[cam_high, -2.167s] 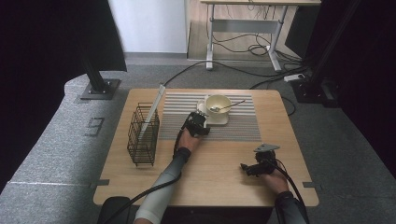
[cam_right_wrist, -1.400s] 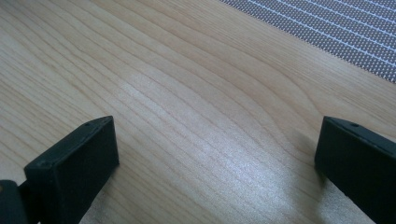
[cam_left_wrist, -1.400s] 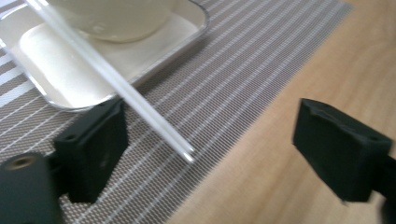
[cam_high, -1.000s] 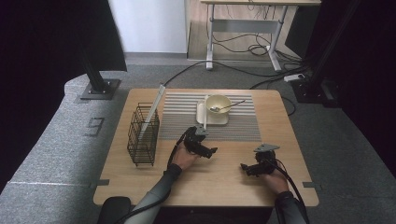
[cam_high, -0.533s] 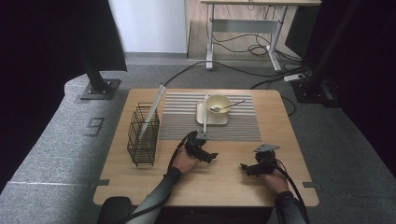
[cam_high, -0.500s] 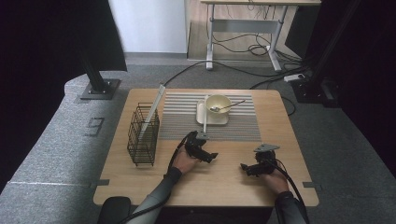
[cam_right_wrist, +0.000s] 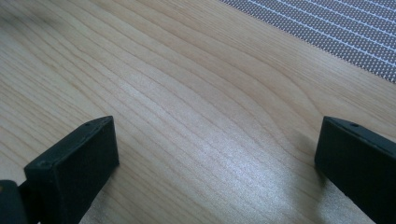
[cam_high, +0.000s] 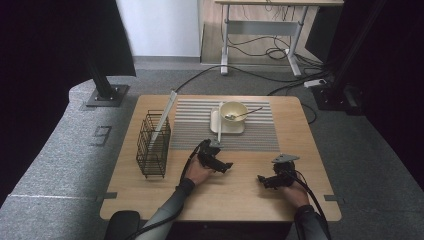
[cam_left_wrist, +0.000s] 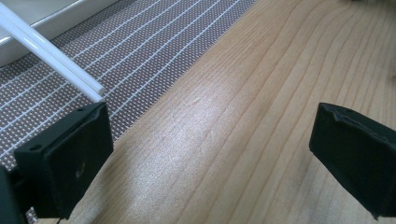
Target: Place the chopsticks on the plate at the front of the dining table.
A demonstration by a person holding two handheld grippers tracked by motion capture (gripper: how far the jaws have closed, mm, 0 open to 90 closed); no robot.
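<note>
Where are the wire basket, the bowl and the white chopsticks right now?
wire basket point(cam_high: 153, 145), high view, on its black front wall.
bowl point(cam_high: 233, 110), high view, on its cream inner side.
white chopsticks point(cam_left_wrist: 51, 60), left gripper view, on the shafts just above the left gripper's finger.

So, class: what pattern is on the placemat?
Grey with thin white stripes on the placemat, clearest in the left gripper view.

rack point(cam_high: 153, 145) left of mat point(cam_high: 195, 131) | bowl point(cam_high: 234, 111) on mat
</note>
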